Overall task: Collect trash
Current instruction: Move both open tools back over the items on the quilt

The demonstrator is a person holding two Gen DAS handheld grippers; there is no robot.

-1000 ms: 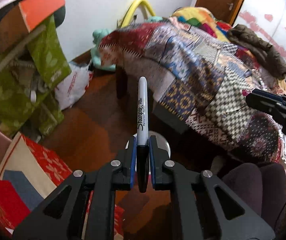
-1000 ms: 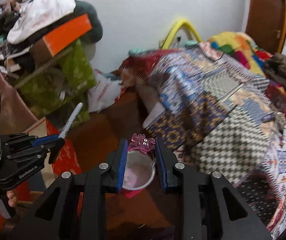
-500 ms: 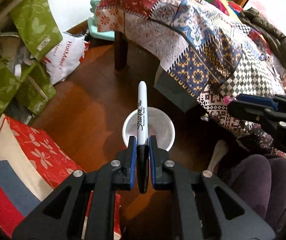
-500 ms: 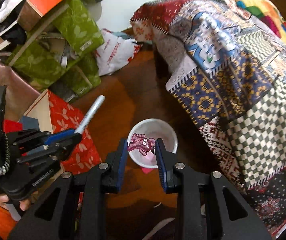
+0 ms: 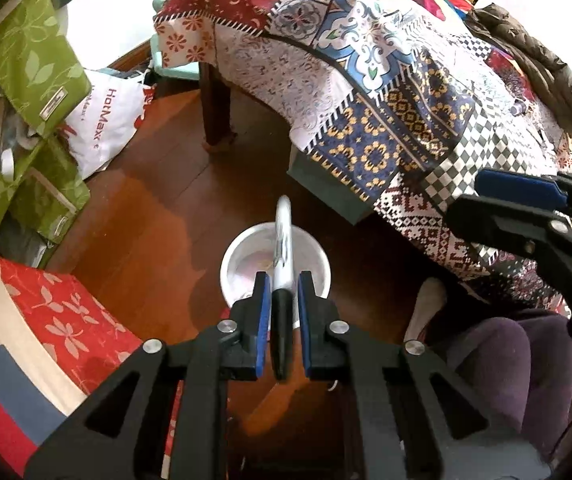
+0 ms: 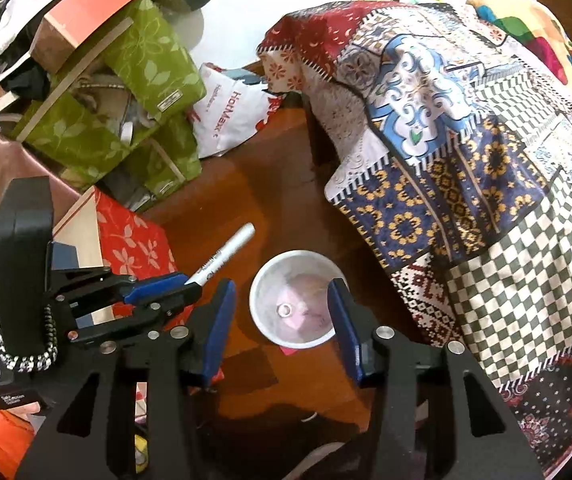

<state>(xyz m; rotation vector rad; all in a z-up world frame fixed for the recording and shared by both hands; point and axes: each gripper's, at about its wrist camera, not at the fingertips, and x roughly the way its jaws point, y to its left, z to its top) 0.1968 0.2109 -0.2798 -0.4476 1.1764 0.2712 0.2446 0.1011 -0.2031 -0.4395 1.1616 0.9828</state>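
Note:
A white bin (image 5: 242, 264) stands on the wooden floor; it also shows in the right wrist view (image 6: 270, 280) with pinkish items inside. My left gripper (image 5: 281, 308) is shut on a grey Sharpie marker (image 5: 283, 240), held above the bin and tipped toward it. In the right wrist view the marker (image 6: 226, 254) points up-right just left of the bin. My right gripper (image 6: 282, 316) is open and empty, its jaws wide apart above the bin. It shows at the right in the left wrist view (image 5: 526, 208).
A table under a patchwork cloth (image 5: 386, 80) stands close to the right of the bin. Green fabric boxes (image 6: 126, 92), a white HotMax bag (image 6: 234, 108) and a red floral box (image 5: 46, 312) crowd the left. A person's legs (image 5: 526, 360) are at lower right.
My right gripper has opened wide and the pink toy it held is gone from its jaws. My left gripper has lowered and tipped the marker over the bin.

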